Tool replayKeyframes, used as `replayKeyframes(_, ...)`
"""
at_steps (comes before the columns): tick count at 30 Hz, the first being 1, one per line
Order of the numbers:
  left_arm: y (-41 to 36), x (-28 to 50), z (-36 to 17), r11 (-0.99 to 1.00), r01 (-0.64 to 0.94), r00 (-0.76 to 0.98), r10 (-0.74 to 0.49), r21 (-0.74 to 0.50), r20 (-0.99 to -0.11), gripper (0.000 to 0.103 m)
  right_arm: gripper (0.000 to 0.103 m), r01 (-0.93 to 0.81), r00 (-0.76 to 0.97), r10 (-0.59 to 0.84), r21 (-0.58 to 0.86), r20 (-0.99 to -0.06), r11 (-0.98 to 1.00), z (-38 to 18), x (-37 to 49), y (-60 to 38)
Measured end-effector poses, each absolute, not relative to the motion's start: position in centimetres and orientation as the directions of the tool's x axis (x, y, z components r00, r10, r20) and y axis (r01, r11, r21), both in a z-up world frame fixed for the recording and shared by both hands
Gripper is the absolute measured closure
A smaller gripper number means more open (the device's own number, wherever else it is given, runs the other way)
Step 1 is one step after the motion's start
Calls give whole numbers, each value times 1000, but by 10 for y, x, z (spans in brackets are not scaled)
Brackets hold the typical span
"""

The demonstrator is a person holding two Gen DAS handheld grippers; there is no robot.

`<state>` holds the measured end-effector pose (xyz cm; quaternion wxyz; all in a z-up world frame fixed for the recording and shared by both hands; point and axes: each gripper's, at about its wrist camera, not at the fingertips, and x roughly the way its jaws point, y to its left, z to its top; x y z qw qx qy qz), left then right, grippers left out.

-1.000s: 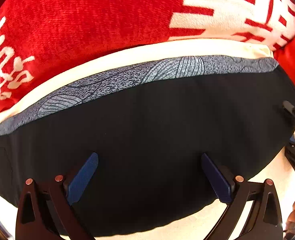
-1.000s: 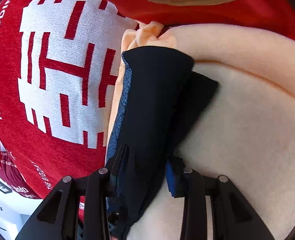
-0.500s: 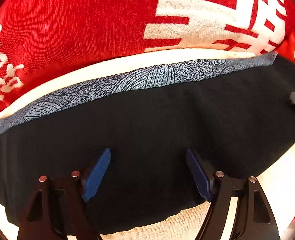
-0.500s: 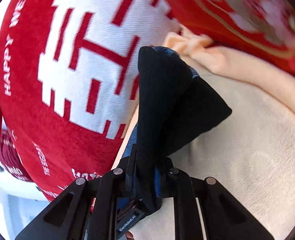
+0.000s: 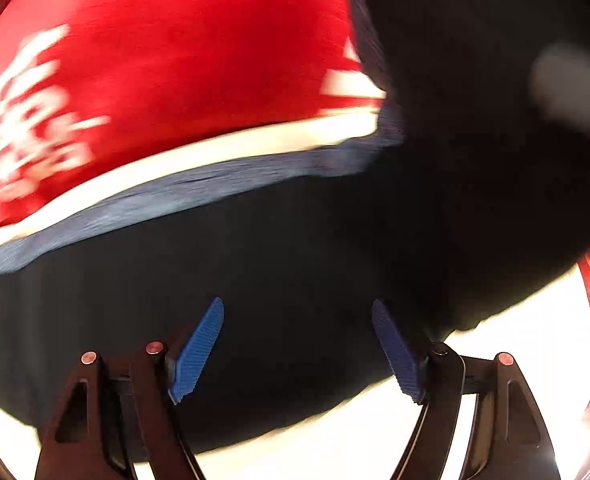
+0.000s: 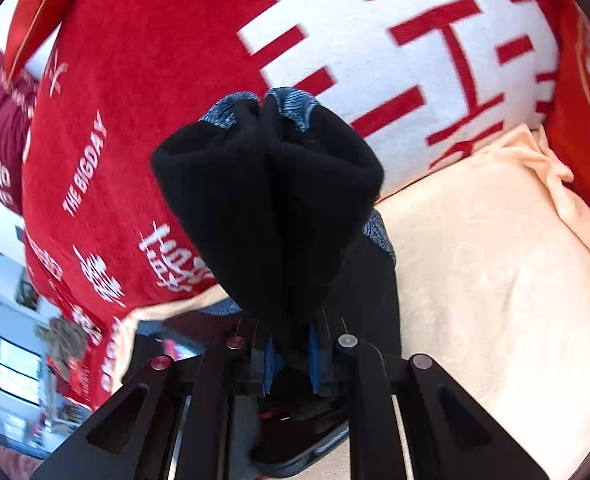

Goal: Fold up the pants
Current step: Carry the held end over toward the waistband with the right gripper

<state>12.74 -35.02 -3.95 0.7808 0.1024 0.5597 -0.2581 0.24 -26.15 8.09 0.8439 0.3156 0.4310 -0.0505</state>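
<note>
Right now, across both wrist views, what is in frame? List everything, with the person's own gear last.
pants: one, black with a blue-grey patterned band, spread on the cream cover; one end bunched and lifted.
red blanket: one, red with white lettering and a large white block, behind the pants.
cream cover: one, pale cream, under the pants.
red patterned cloth: one, red with pale print, at the right edge.
left claw: black, blue pads, open over the flat pants.
right claw: black, blue pads, shut on the bunched pants.
</note>
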Motion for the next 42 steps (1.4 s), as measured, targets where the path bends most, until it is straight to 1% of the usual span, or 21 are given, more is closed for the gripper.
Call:
replayKeyframes(5, -240, 149, -27, 911, 408, 283, -188, -59, -941, 25, 83, 306, 515, 97, 289, -851, 907, 63, 32, -184)
replayKeyframes(9, -168, 183, -38, 945, 327, 316, -81, 28, -945, 25, 73, 204, 352, -3, 74, -936, 976, 2, 56, -101)
replayKeyframes(11, -143, 197, -49, 955, 294, 287, -57, 31, -956, 25, 70, 156, 295, -118, -74, -948, 985, -21, 58, -72)
replayKeyframes(12, -139, 197, -53, 958, 286, 279, -58, 25, -959, 25, 63, 118, 310, -193, -164, -931, 979, -22, 57, -56)
replayKeyframes(13, -131, 200, -55, 960, 281, 277, -61, 20, -959, 25, 59, 101, 319, -204, -181, -926, 978, -19, 54, -49)
replayKeyframes(14, -125, 204, -55, 960, 279, 276, -72, 8, -958, 25, 52, 89, 327, -186, -165, -927, 982, -14, 50, -44)
replayKeyframes(15, -126, 203, -54, 960, 281, 272, -85, -5, -958, 25, 48, 81, 333, -163, -145, -929, 986, -8, 45, -41)
replayKeyframes(17, -123, 207, -49, 954, 295, 254, -124, -45, -959, 25, 48, 68, 343, -89, -70, -935, 995, 3, 35, -42)
replayKeyframes(19, -125, 225, -43, 940, 327, 227, -176, -95, -958, 25, 48, 125, 349, 99, 151, -932, 981, 15, 23, -64)
replayKeyframes(20, -130, 228, -38, 927, 351, 206, -218, -136, -954, 25, 48, 199, 363, 191, 276, -912, 940, 20, 16, -84)
replayKeyframes(22, -146, 225, -29, 893, 399, 164, -292, -208, -942, 25, 48, 328, 404, 314, 456, -859, 827, 21, 15, -111)
replayKeyframes(25, -170, 228, -21, 819, 463, 61, -412, -339, -909, 25, 48, 501, 502, 418, 649, -757, 573, 7, 4, -156)
replayKeyframes(28, -198, 234, -28, 765, 474, -60, -466, -436, -883, 25, 48, 560, 558, 446, 714, -700, 420, -7, -5, -183)
replayKeyframes(32, -216, 232, -41, 759, 467, -105, -462, -454, -881, 25, 48, 584, 606, 492, 769, -625, 259, -30, -8, -198)
replayKeyframes(33, -218, 217, -37, 760, 459, -112, -465, -460, -878, 26, 48, 583, 613, 494, 775, -616, 244, -33, -7, -194)
replayKeyframes(35, -226, 217, -44, 761, 445, -134, -465, -472, -875, 38, 50, 576, 627, 497, 787, -599, 222, -39, -11, -194)
replayKeyframes(38, -240, 217, -50, 761, 466, -147, -437, -452, -887, 40, 50, 572, 662, 504, 809, -555, 139, -53, -14, -198)
replayKeyframes(39, -238, 216, -50, 759, 476, -148, -428, -444, -892, 46, 52, 573, 674, 506, 813, -539, 103, -58, -17, -201)
replayKeyframes(40, -240, 216, -50, 761, 489, -141, -413, -426, -900, 57, 56, 570, 683, 508, 818, -524, 76, -62, -18, -202)
replayKeyframes(41, -241, 217, -51, 762, 494, -140, -406, -419, -903, 61, 71, 569, 689, 509, 820, -516, 60, -65, -19, -205)
replayKeyframes(42, -240, 218, -51, 761, 487, -143, -414, -428, -899, 66, 93, 571, 688, 509, 819, -517, 59, -65, -17, -205)
